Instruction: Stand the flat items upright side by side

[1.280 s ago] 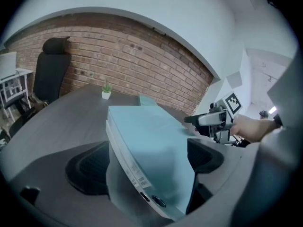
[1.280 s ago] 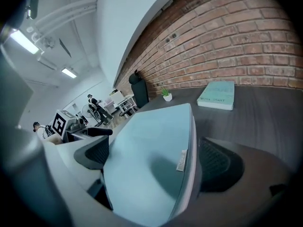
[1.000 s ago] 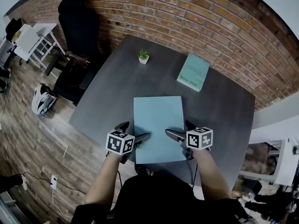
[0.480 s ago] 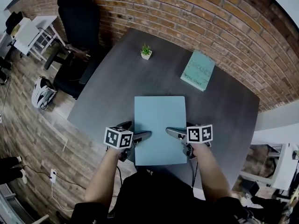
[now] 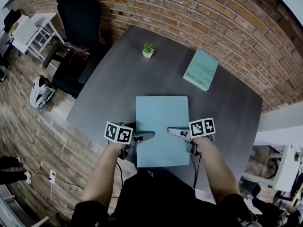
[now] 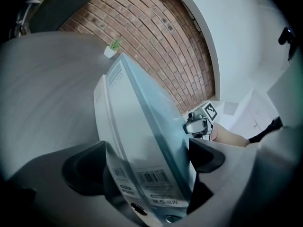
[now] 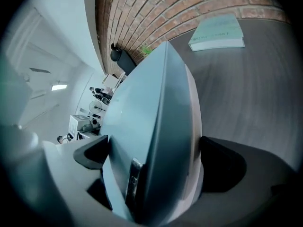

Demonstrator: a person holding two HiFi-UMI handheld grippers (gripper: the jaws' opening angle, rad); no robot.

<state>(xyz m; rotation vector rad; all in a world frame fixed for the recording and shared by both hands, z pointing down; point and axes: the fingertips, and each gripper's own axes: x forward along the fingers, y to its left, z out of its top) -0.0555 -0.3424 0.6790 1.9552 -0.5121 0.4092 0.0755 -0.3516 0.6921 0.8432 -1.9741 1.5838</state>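
Observation:
A large light-blue binder (image 5: 161, 122) lies on the dark grey table (image 5: 113, 89) in front of me. My left gripper (image 5: 143, 136) is shut on its left side near the front edge. My right gripper (image 5: 176, 132) is shut on its right side, opposite the left. In the left gripper view the binder (image 6: 142, 126), with a barcode label, fills the gap of the gripper (image 6: 147, 167). The right gripper view shows the binder (image 7: 156, 108) clamped in that gripper (image 7: 158, 162). A smaller teal book (image 5: 200, 70) lies flat at the far right.
A small potted plant (image 5: 148, 50) stands near the table's far edge. A brick wall (image 5: 199, 18) runs behind the table. A black office chair (image 5: 78, 37) is off the table's left side. The table's front edge is just under my hands.
Both grippers have shifted a little forward along the binder's sides and stay clamped on it. The binder itself has hardly moved in the head view.

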